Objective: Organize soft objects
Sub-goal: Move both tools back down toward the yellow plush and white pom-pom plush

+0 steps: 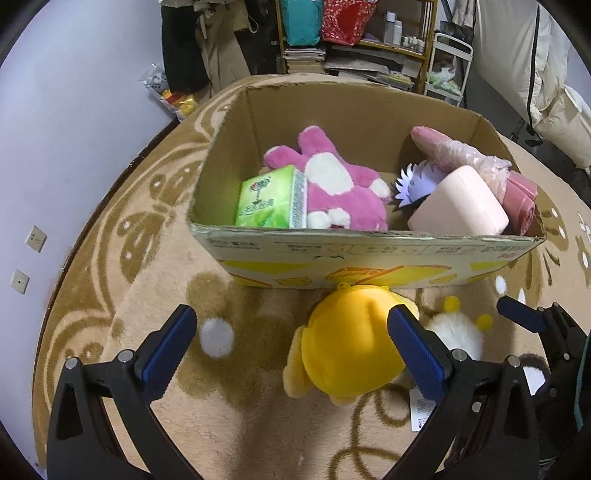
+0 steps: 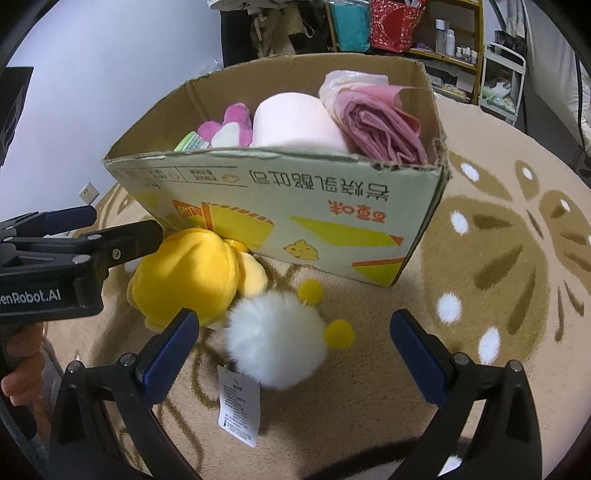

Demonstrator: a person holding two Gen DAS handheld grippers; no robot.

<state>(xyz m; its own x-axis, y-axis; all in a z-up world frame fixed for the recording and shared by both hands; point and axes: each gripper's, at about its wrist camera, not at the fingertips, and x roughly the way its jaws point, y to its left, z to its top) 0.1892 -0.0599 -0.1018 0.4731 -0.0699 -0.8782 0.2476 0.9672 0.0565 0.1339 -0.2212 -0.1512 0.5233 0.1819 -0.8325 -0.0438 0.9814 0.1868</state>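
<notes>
A cardboard box (image 1: 369,247) stands on the rug and holds a pink plush rabbit (image 1: 332,184), a green tissue pack (image 1: 271,203), a pale pink roll (image 1: 460,203) and pink bags (image 1: 517,192). A yellow plush toy (image 1: 347,343) lies on the rug against the box front, between my left gripper's (image 1: 295,347) open fingers. A white fluffy toy with yellow ears (image 2: 277,339) lies beside it, between my right gripper's (image 2: 295,347) open fingers. The yellow toy (image 2: 188,273) and the box (image 2: 295,206) also show in the right wrist view, with the left gripper (image 2: 122,232) over the toy.
A white pompom (image 1: 216,338) lies on the rug left of the yellow toy. A paper tag (image 2: 238,402) lies by the white toy. Shelves with bags and bottles (image 1: 354,33) stand behind the box. A wall with sockets (image 1: 35,238) is to the left.
</notes>
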